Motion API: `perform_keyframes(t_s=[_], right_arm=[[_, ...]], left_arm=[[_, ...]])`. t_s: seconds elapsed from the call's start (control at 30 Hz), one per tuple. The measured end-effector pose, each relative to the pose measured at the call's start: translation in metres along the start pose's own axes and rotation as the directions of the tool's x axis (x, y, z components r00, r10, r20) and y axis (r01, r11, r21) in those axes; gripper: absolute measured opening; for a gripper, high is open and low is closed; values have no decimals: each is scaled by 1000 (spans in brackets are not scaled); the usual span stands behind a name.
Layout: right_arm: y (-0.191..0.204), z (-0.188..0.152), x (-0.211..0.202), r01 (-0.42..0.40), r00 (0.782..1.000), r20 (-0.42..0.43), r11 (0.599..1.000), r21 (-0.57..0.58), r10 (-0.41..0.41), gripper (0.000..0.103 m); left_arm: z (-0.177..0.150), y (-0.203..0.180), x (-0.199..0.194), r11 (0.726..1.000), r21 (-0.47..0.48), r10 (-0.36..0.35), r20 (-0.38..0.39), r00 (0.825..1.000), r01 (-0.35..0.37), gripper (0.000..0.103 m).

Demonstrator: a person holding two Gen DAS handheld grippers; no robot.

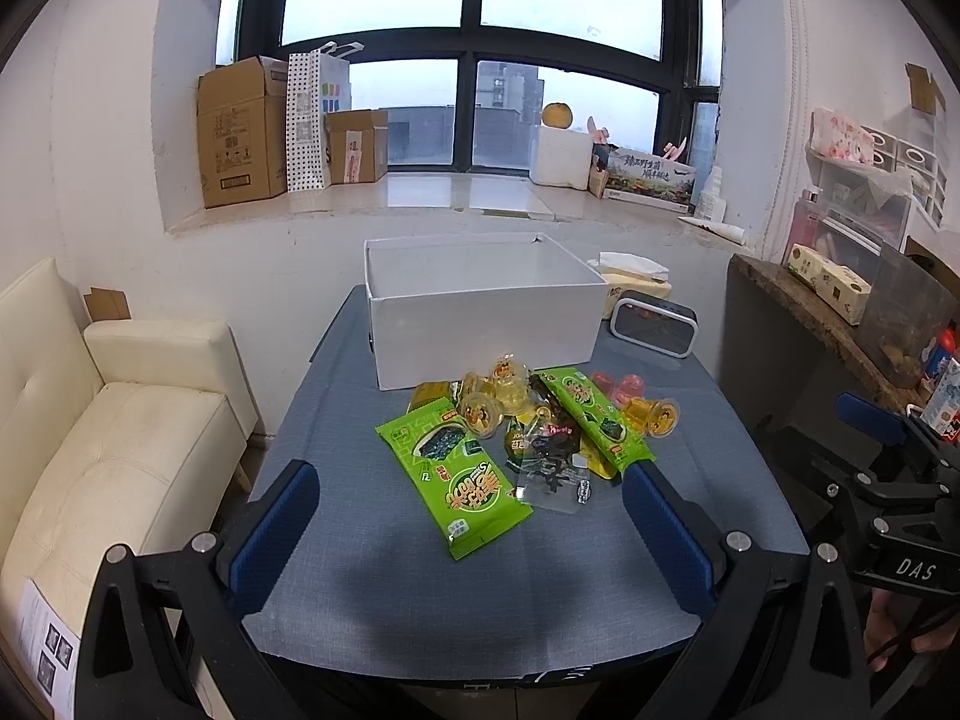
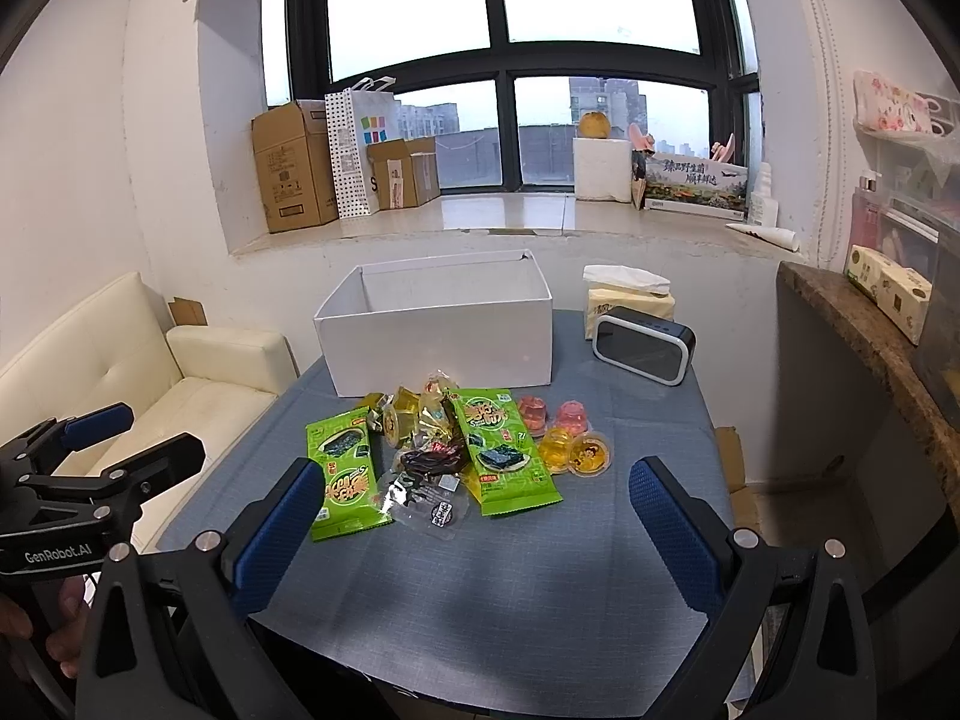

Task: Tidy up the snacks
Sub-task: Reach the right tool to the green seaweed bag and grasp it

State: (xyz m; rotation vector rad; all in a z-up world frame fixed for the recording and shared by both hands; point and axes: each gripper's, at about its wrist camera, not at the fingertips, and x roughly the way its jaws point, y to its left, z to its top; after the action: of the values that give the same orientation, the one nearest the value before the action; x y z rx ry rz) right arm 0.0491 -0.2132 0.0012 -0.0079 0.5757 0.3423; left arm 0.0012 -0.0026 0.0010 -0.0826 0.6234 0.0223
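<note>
Left wrist view first: my left gripper (image 1: pixel 471 540) hangs over the near edge of the table (image 1: pixel 690 420), jaws spread wide with nothing between them. Ahead sits the snack pile: a green seaweed packet (image 1: pixel 459 471) lies flat nearest me, a second green packet (image 1: pixel 591 420) angles off to its right, and a clear wrapper with dark contents (image 1: pixel 555 468) lies between them. Yellow jelly cups (image 1: pixel 480 411) crowd behind; how many, I can't count, they overlap. Two pink cups (image 1: pixel 624 385) peek out, half hidden by the second packet. The white box (image 1: pixel 486 324) stands open just behind the pile; its floor is out of my sight.

Right wrist view: my right gripper (image 2: pixel 474 531) is also wide open and empty, short of the pile. A black speaker (image 2: pixel 645 353) sits right of the box, partly covering a tissue pack (image 2: pixel 624 294).
</note>
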Motion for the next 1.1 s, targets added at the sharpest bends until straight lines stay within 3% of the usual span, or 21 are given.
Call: perform_keyframes(t_s=[0.23,0.43,0.73,0.93,1.1], right_arm=[[-3,-2,16,-14,999,-32,1000,-5,14,103],[-9,-3,71,-63,992,-113,997,-53,57,103],[-19,2,183,-221,947,-257,970,-99,190,103],[-34,9,247,-214,918,-355,975,-67,177,103],[-50,7,279,-261,881,-412,965,-11,234,103]], left_arm=[[1,3,12,1000,-6,-7,-18,1000,7,103],[-1,8,36,1000,-13,-19,-56,998,19,103],[-2,19,72,1000,-29,-16,-105,994,13,103],[-3,23,92,1000,-21,-18,-129,992,15,103],[-5,30,108,999,-36,-11,-161,987,6,103]])
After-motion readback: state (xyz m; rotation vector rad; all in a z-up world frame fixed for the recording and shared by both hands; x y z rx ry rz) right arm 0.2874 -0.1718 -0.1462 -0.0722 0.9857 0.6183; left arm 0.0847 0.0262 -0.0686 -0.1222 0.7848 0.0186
